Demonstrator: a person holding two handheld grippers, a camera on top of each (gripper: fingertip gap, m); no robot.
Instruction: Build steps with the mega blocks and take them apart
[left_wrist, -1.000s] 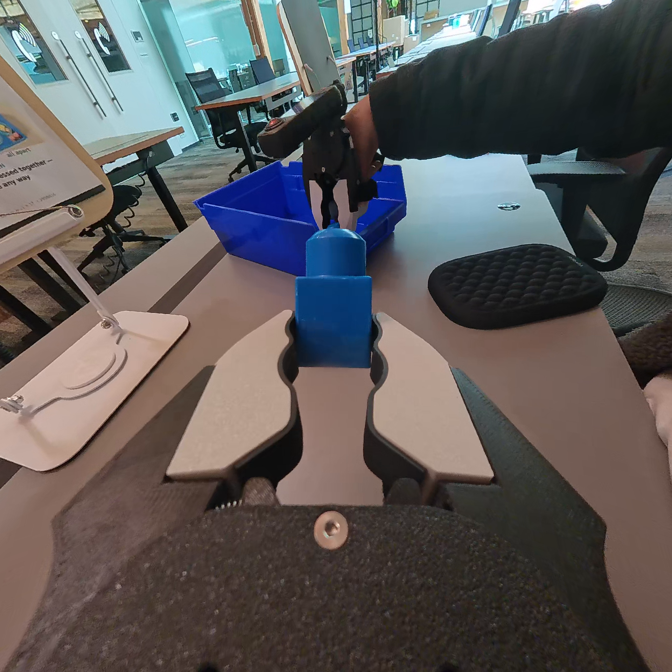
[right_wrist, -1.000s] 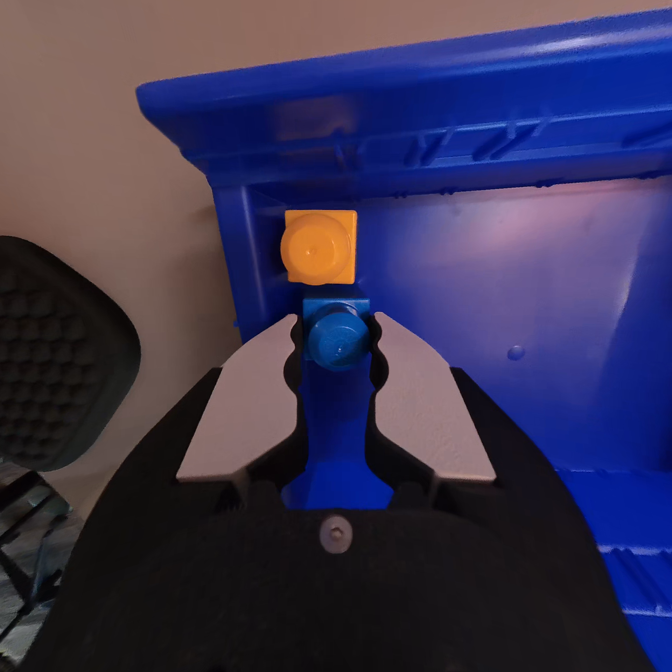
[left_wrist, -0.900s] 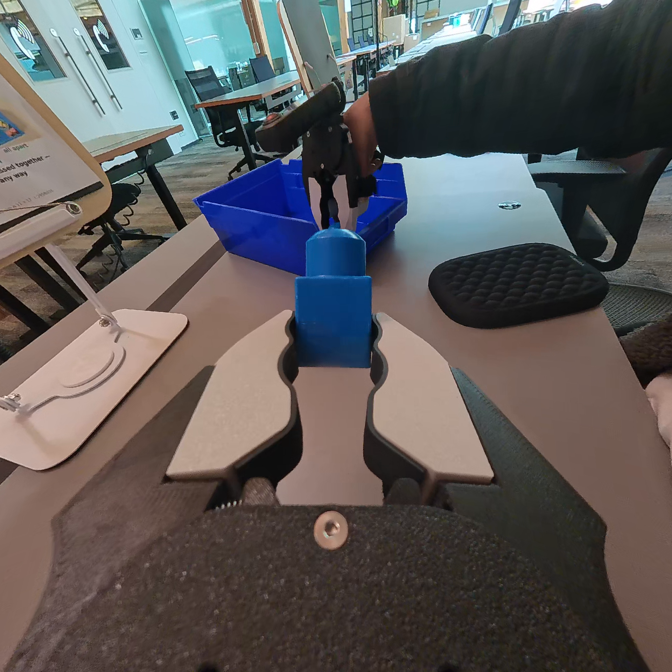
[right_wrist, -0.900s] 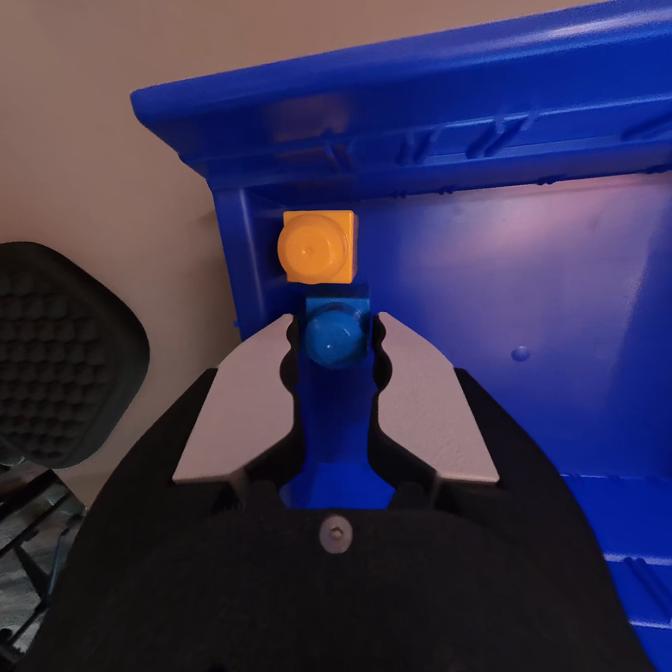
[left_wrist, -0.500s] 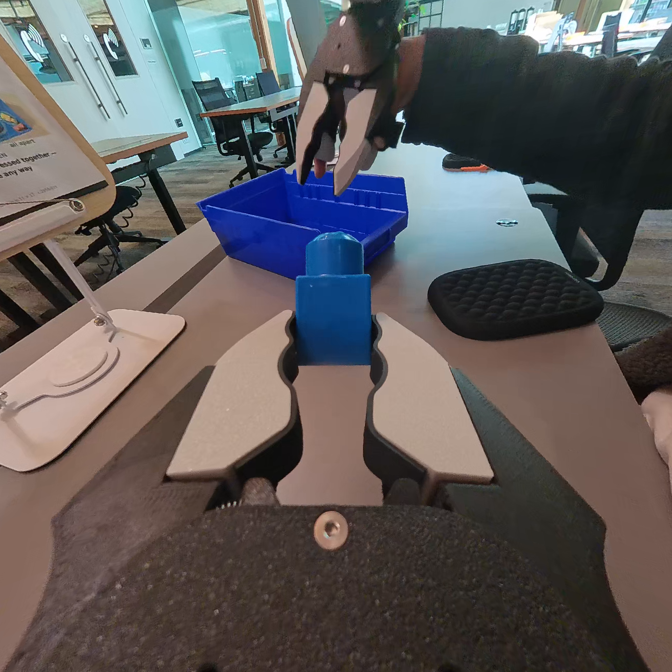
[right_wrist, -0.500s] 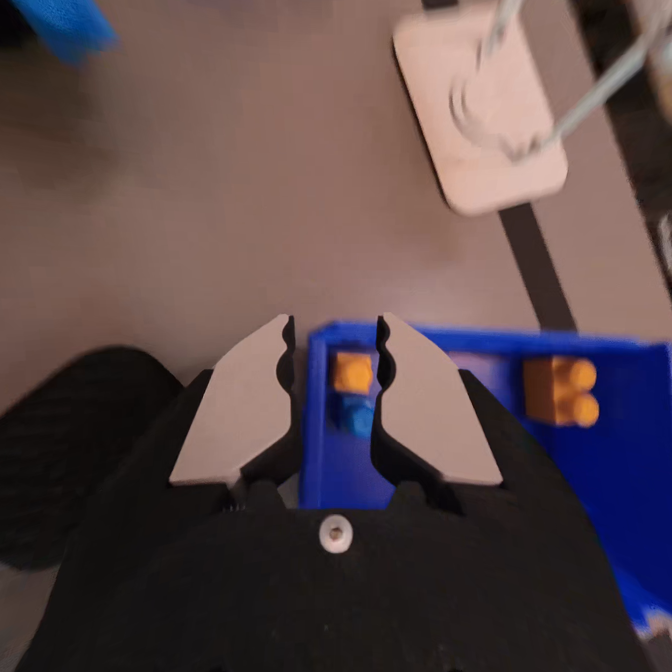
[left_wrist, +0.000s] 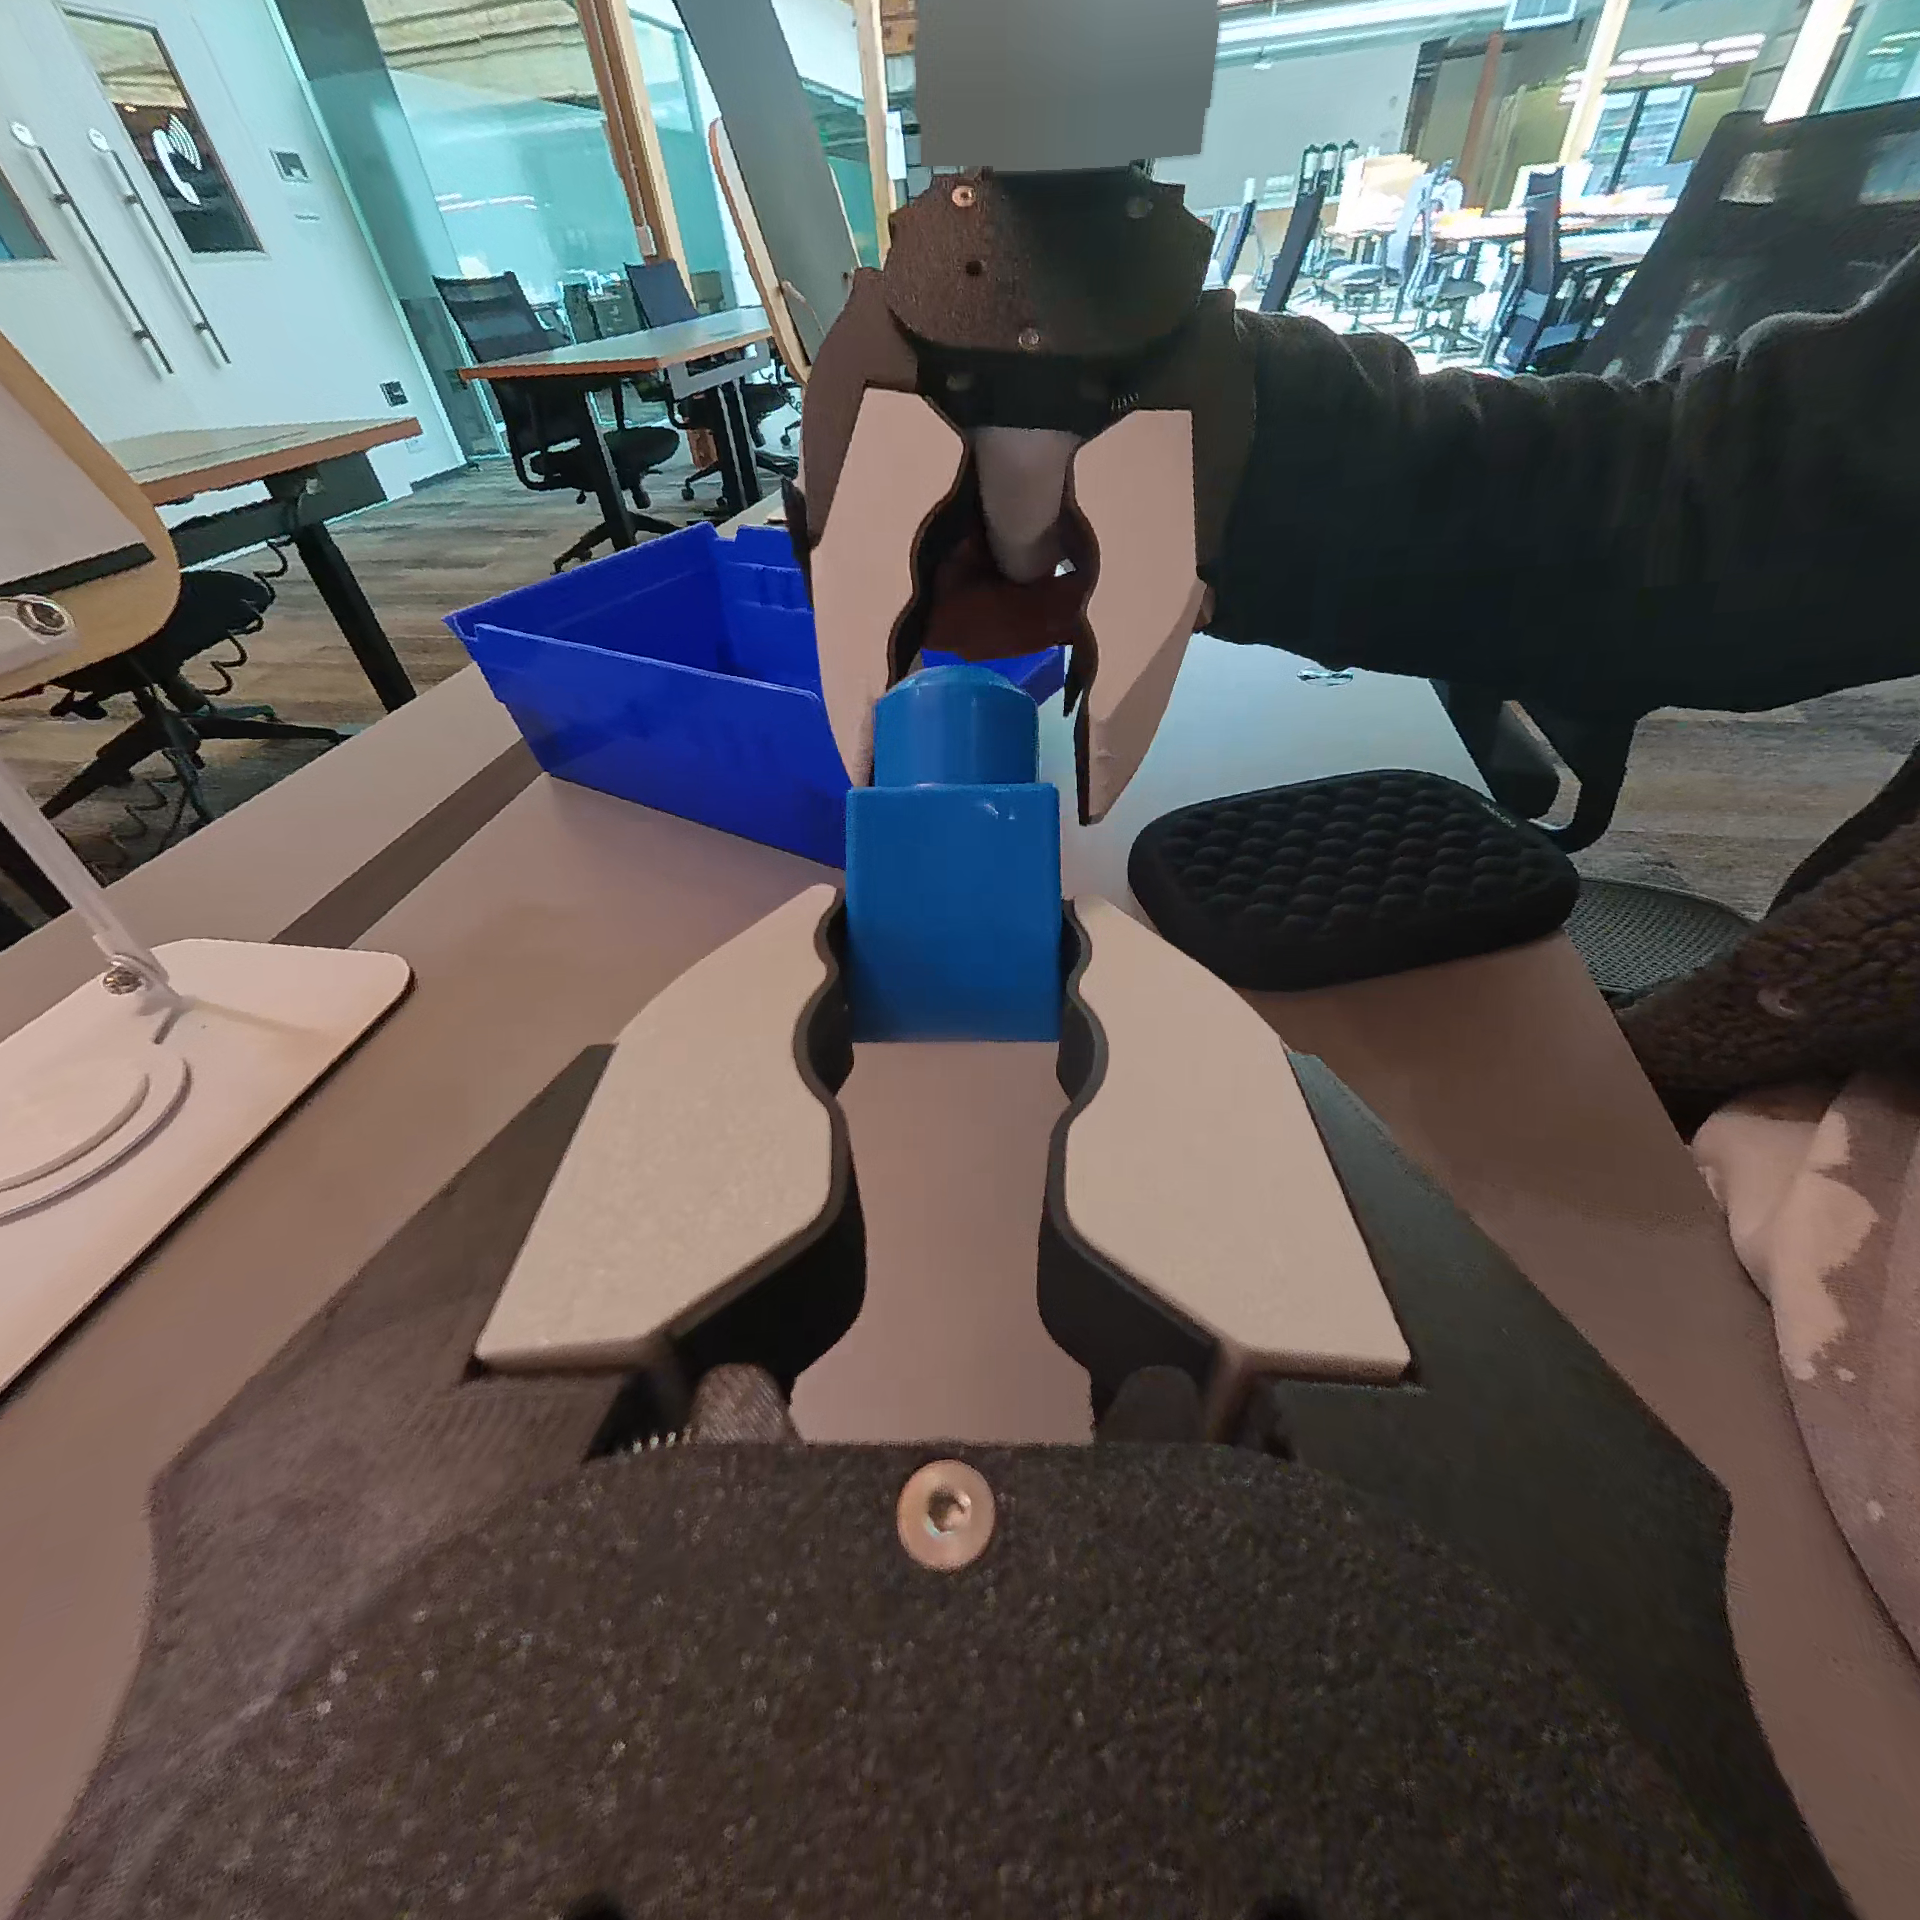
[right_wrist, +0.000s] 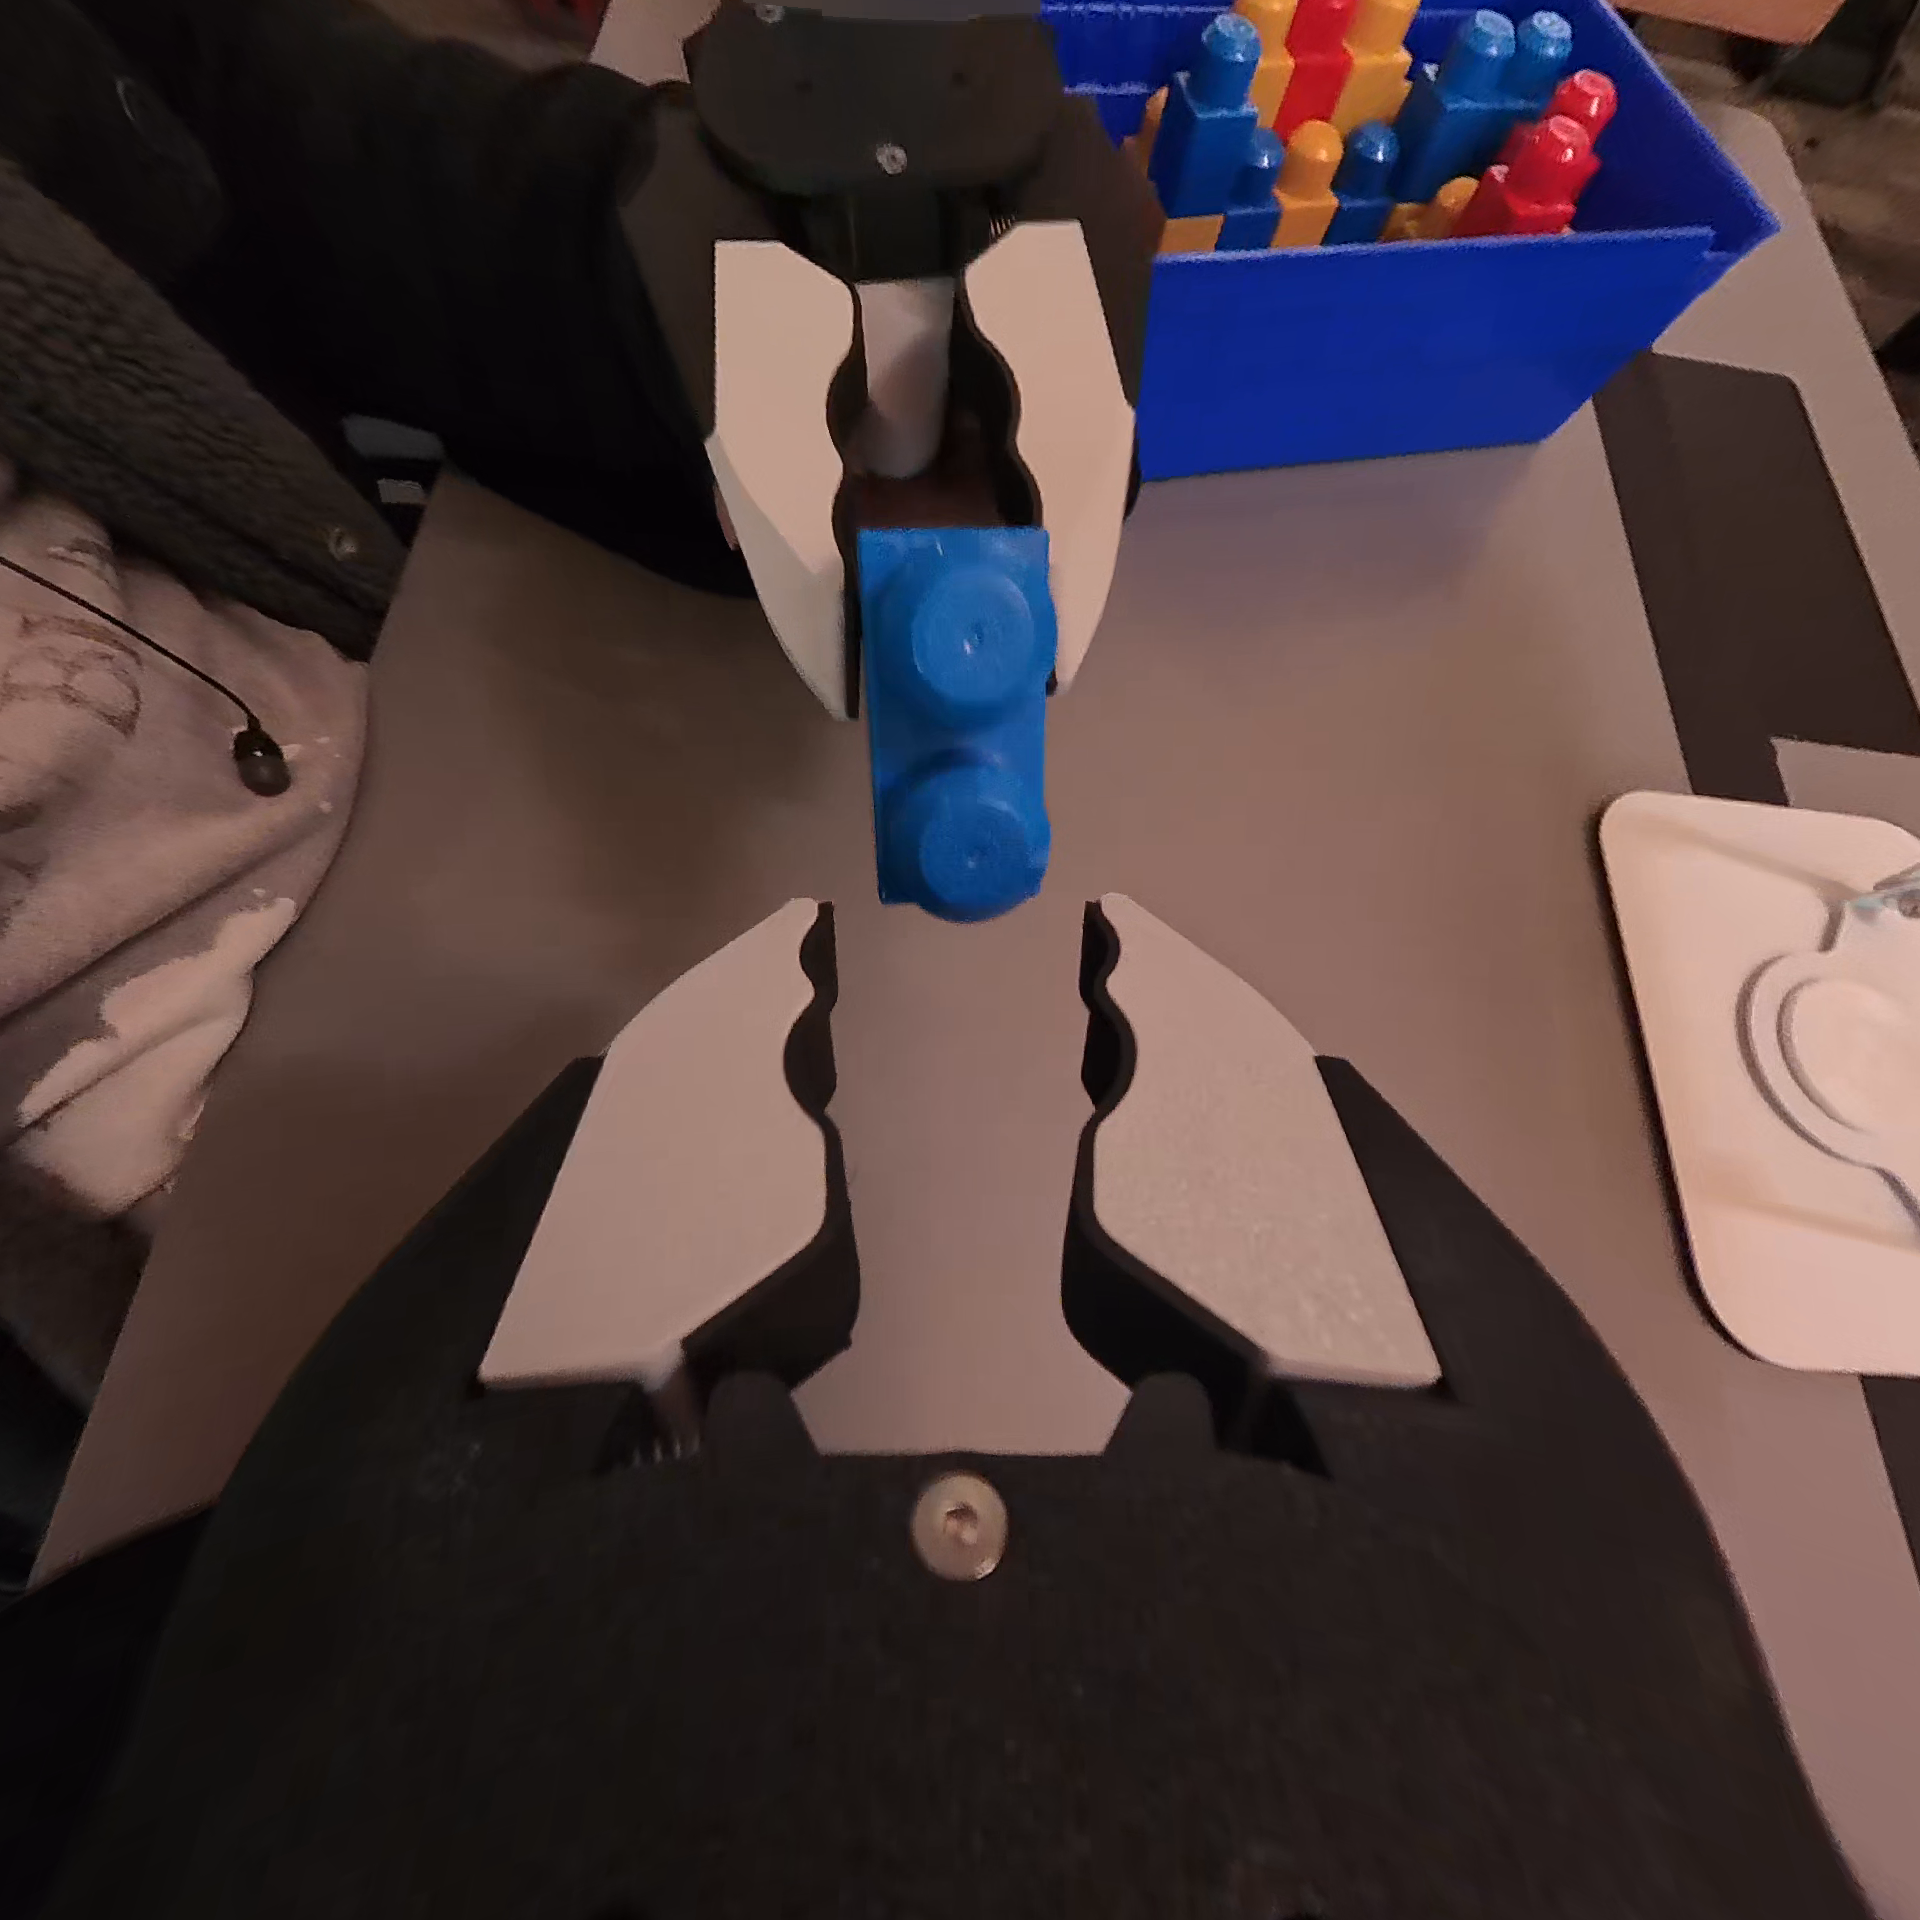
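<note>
The blue two-stud mega block (right_wrist: 961, 727) stands on the counter (right_wrist: 1351, 644), its near end clamped between the left gripper (left_wrist: 954, 940) fingers. The right gripper (right_wrist: 956, 914), jaws apart and holding nothing, hangs directly above the block's free stud. Hollow moulded plastic, the block should be light, rigid and somewhat slick, so the flat side walls below the studs look like the surest place to pinch; the rounded studs would likely slip. Beyond the left gripper sits the blue bin (right_wrist: 1403, 343) filled with blue, yellow and red blocks (right_wrist: 1361, 135); to that gripper's right lies a black textured pad (left_wrist: 1351, 883), and to its left a white stand base (left_wrist: 187, 1049).
</note>
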